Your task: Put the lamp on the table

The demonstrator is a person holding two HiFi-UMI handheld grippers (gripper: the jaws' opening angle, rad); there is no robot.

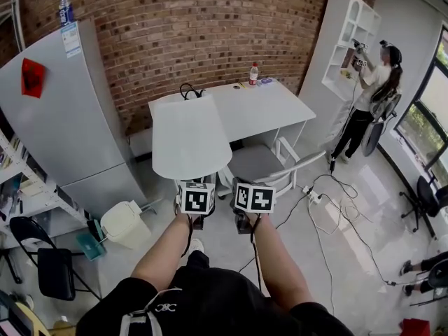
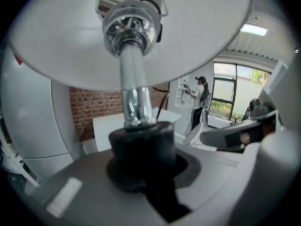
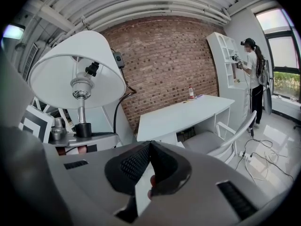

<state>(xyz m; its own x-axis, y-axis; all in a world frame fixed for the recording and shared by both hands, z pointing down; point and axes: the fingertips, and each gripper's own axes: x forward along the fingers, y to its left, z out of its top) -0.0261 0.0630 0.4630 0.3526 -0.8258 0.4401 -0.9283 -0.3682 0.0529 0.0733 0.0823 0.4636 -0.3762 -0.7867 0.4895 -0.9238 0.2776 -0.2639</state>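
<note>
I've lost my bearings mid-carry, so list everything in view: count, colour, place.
lamp: 1, white shade, chrome stem, held up short of the table
table: 1, white, against the brick wall
fridge: 1, grey, left
bottles: 2, clear; this one on the table, the other on top of the fridge
armchair: 1, white frame, grey seat, at the table
shelf unit: 1, white, far right
person: 1, standing at the shelf unit
bin: 1, white, floor by the fridge
black chair: 1, lower left
cables: several, black and white, floor right
left gripper: grey, shut on the lamp's stem base
right gripper: grey, shut on a white strip
</note>
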